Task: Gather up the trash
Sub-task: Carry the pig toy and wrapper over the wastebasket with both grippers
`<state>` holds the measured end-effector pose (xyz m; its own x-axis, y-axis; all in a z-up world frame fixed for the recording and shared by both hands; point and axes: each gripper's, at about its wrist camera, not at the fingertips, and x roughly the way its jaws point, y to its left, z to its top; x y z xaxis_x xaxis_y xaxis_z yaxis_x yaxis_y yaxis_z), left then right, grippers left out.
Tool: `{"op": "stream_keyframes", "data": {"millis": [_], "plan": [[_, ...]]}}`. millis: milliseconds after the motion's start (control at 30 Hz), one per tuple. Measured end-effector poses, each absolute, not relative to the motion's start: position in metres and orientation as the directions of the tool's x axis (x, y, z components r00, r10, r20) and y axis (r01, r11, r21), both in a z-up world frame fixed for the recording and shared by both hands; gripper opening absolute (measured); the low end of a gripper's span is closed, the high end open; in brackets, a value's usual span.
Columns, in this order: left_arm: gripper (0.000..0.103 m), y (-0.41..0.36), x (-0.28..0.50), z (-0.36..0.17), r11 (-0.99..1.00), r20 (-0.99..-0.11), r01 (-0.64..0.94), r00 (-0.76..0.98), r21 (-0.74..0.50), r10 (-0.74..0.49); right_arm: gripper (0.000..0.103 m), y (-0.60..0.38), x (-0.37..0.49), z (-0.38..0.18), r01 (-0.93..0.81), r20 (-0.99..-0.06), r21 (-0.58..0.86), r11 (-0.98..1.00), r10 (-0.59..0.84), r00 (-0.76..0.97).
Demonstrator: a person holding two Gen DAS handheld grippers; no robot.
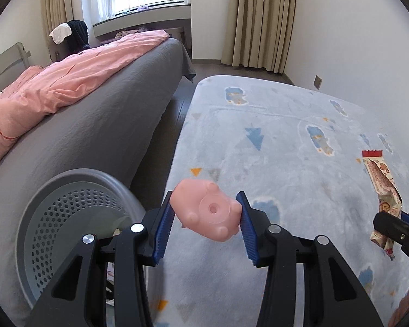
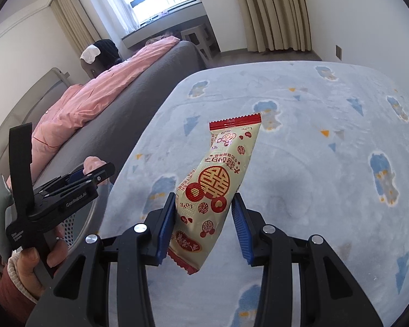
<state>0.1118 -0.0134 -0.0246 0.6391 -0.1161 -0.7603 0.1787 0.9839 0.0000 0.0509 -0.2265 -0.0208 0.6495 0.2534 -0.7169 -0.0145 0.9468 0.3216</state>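
Note:
My left gripper (image 1: 204, 209) is shut on a pink rubber pig toy (image 1: 204, 209), its blue pads pressing both sides, held above the rug just right of a grey perforated waste basket (image 1: 54, 179). My right gripper (image 2: 204, 207) is shut on a cream-and-red snack wrapper (image 2: 218, 179), which stands up between the pads above the rug. The left wrist view shows that wrapper (image 1: 381, 179) and the right gripper (image 1: 395, 229) at the far right. In the right wrist view the left gripper (image 2: 95, 174) with the pig (image 2: 92, 163) hangs over the basket (image 2: 68, 223) at the left, held by a person's hand (image 2: 27, 261).
A pale blue patterned rug (image 1: 286, 150) covers the floor ahead. A bed with a grey sheet (image 1: 109, 125) and a pink duvet (image 1: 76, 81) runs along the left, close to the basket. Beige curtains (image 1: 261, 19) and a window stand at the far wall.

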Motion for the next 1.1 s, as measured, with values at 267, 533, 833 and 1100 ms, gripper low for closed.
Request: {"op": "stream_keyframes", "data": {"millis": [267,533,833,1100], "plan": [[0.044,0.042,0.071,0.002,0.991,-0.718,0.132,0.693,0.036,-0.066,0.041,-0.168,0.05,0.007,-0.101,-0.682,0.31,0.945,0.295,0.669],[0.044,0.102,0.05,0.003,0.998,-0.714,0.06,0.7,0.032,-0.019,0.041,-0.102,0.059,0.009,-0.207,-0.686,0.287,0.935,0.351,0.638],[0.044,0.151,0.046,-0.023,0.998,-0.737,-0.029,0.674,0.046,0.054,0.041,-0.048,0.074,-0.004,-0.314,-0.702,0.268,0.911,0.407,0.584],[0.044,0.174,0.051,-0.04,0.994,-0.742,-0.093,0.662,0.057,0.105,0.041,-0.001,0.087,-0.02,-0.413,-0.722,0.246,0.877,0.45,0.526]]}}
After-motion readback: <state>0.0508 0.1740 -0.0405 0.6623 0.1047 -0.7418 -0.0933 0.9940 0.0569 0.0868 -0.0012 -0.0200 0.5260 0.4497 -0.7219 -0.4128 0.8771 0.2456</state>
